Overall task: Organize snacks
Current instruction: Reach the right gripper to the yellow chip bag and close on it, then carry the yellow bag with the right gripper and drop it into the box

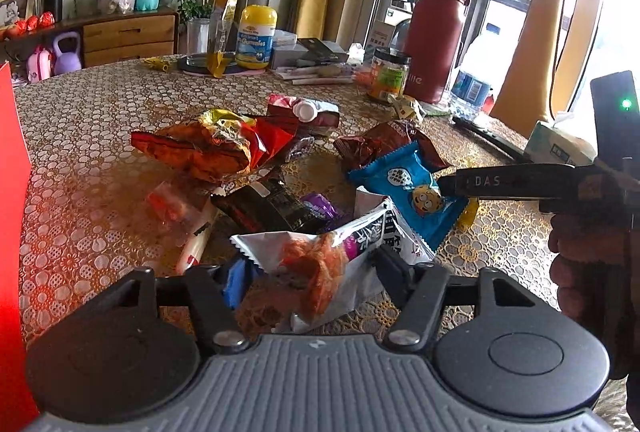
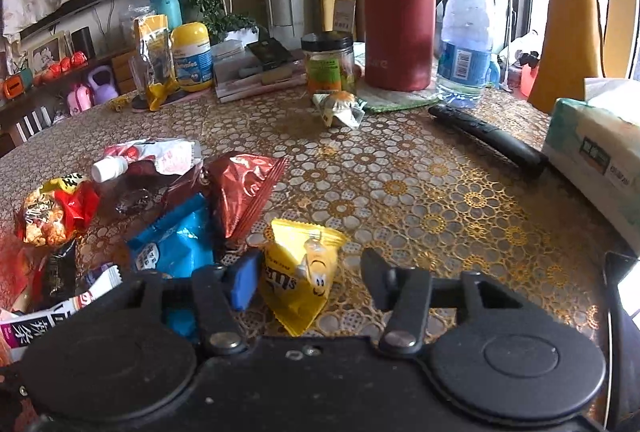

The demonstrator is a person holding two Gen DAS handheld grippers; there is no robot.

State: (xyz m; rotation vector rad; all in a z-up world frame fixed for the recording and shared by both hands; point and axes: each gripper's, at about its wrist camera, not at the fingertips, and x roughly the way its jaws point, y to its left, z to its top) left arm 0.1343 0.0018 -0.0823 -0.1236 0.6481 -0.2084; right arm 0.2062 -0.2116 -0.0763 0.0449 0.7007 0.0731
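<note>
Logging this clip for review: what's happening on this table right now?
A person with two handheld grippers is sorting a pile of snack packets on a patterned table. The left gripper has its fingers on either side of a silver-white packet. The right gripper is open over a yellow M&M's bag, beside the blue packet. Nothing looks sorted yet.
</note>
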